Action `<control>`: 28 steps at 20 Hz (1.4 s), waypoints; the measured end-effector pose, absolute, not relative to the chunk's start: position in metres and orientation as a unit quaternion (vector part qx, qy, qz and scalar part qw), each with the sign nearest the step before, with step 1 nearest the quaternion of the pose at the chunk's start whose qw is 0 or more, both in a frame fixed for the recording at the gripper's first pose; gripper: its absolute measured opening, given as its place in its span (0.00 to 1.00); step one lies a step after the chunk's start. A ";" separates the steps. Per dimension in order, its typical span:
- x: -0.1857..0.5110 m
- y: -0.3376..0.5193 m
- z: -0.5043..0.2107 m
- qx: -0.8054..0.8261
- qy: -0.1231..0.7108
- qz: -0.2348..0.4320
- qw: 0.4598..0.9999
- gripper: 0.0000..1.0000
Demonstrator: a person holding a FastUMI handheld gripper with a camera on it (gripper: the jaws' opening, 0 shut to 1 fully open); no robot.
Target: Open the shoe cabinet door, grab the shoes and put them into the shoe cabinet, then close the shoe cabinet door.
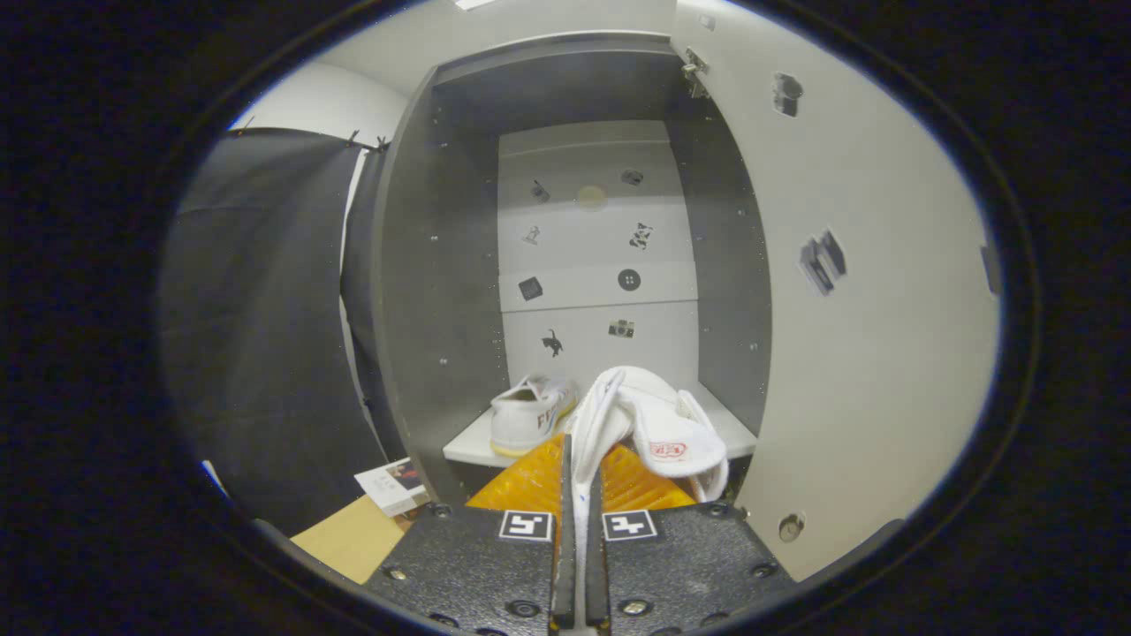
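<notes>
Left of my tongs, the black cloth booth wall [256, 327]. Low beside it, a small white booklet [393, 486] on a tan wooden floor patch [353, 539]. Next, the grey shoe cabinet [442, 265], standing open; white back panel carries small stickers. On its white bottom shelf [468, 446] sits one white canvas shoe [530, 413], heel toward me, long axis running back into the cabinet. My tongs [579, 477] are clenched on the second white canvas shoe [649, 424], gripping its fabric edge; it hangs at the shelf's front, opening turned right, long axis roughly away from me. Far right, the open white cabinet door [848, 309].
</notes>
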State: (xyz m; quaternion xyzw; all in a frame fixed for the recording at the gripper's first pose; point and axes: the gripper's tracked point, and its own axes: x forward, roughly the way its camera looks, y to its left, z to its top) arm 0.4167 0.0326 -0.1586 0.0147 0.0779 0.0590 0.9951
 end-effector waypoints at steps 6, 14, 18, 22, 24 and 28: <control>0.520 0.027 -0.139 -0.039 0.111 0.049 0.992 0.08; 0.619 0.012 -0.200 -0.085 0.178 0.040 0.979 0.08; 0.635 0.003 -0.225 -0.091 0.209 0.031 0.973 0.12; 0.627 0.008 -0.227 -0.078 0.220 0.035 0.972 0.17; 0.618 0.010 -0.223 -0.079 0.223 0.036 0.971 0.20; 0.580 0.012 -0.195 -0.063 0.195 0.023 0.979 0.41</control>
